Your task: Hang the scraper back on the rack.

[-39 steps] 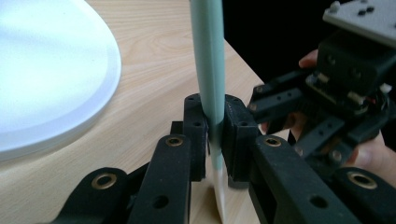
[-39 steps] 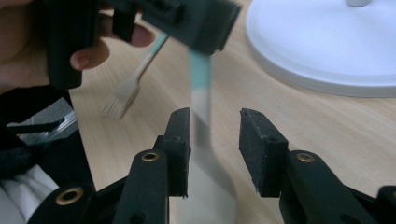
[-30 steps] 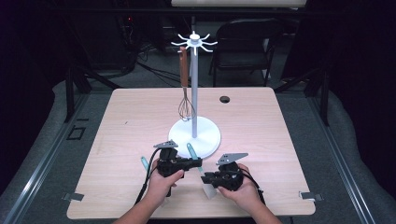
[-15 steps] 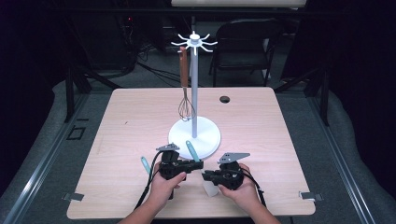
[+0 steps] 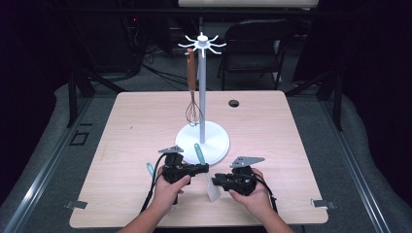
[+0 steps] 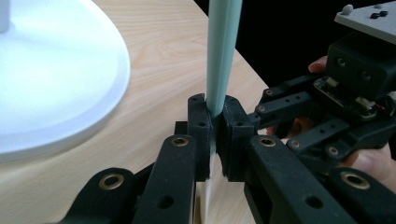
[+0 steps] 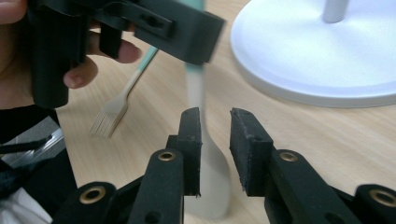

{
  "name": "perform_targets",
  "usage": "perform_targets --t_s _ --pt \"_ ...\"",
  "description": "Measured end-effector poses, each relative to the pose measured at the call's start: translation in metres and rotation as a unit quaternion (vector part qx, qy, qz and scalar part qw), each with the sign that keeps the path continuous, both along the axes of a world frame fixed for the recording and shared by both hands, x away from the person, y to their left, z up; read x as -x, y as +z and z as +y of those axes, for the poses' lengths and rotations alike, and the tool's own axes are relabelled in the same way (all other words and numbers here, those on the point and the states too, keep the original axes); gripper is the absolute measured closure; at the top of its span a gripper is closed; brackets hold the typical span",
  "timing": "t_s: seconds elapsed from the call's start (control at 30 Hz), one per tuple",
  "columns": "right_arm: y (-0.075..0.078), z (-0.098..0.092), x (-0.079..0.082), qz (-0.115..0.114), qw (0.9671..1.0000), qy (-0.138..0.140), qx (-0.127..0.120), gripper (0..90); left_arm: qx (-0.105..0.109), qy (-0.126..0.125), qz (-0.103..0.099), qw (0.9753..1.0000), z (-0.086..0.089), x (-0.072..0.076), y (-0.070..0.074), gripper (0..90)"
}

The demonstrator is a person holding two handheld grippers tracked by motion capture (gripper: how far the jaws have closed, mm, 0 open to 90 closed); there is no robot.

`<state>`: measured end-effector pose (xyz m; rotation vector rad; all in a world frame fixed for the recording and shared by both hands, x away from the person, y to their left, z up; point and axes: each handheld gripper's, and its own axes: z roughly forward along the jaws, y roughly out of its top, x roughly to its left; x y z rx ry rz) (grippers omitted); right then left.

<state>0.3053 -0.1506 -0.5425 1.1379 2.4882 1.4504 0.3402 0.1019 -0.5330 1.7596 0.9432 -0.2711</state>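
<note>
1. Since the frame half a second back, we note little change: the spatula (image 5: pixel 206 172) has stayed clamped in the left hand-held gripper (image 5: pixel 200 168), and the right hand-held gripper (image 5: pixel 217 180) has kept close to its blade end.
2. High view: both hands sit at the near edge of the tabletop (image 5: pixel 131 131). The spatula runs from its teal handle, just beside the white stand base (image 5: pixel 214 138), down to its pale blade between the two hands. A whisk (image 5: pixel 193 92) hangs from the stand. A small teal brush (image 5: pixel 150 169) lies left of the left hand.
3. Left gripper view: we see the left hand-held gripper (image 6: pixel 214 135) clenched on the spatula (image 6: pixel 223 51) handle, which rises upright between the jaws.
4. Right gripper view: the right hand-held gripper (image 7: pixel 215 140) is released, jaws apart, with the spatula (image 7: pixel 210 172) blade lying between them. The brush (image 7: pixel 116 109) rests on the tabletop beyond.
</note>
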Motion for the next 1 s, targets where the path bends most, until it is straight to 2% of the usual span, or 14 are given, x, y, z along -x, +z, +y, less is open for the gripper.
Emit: perform_targets --t_s 0.13,0.23,0.27,0.37,0.53,0.8,0.83,1.0 --pt "0.002 -0.009 -0.004 -0.005 0.9997 -0.022 -0.001 72.5 -0.006 -0.007 -0.006 0.9999 0.005 -0.002 0.006 84.6" --pt "0.001 -0.013 -0.006 -0.019 0.9984 -0.040 0.035 69.6 -0.016 -0.017 -0.012 0.9997 0.005 -0.003 0.011 84.6" --pt "0.000 -0.015 -0.007 -0.016 0.9979 -0.043 0.045 68.8 -0.019 -0.020 -0.013 0.9995 0.005 -0.003 0.012 84.6" --pt "-0.004 -0.016 -0.009 -0.004 0.9968 -0.055 0.058 66.6 -0.029 -0.027 -0.020 0.9990 0.003 -0.003 0.016 84.6" --pt "-0.009 -0.015 -0.011 -0.007 0.9951 -0.054 0.083 62.5 -0.041 -0.033 -0.036 0.9979 0.002 -0.003 0.021 84.6" --pt "-0.014 -0.015 -0.012 -0.013 0.9939 -0.064 0.089 58.6 -0.072 -0.051 -0.060 0.9943 -0.001 -0.002 0.031 84.6" --pt "-0.014 -0.015 -0.012 -0.008 0.9938 -0.063 0.091 58.5 -0.072 -0.053 -0.062 0.9940 -0.001 -0.002 0.032 84.6" --pt "-0.016 -0.016 -0.013 -0.014 0.9936 -0.064 0.092 56.3 -0.077 -0.063 -0.073 0.9924 -0.001 -0.004 0.039 84.6"
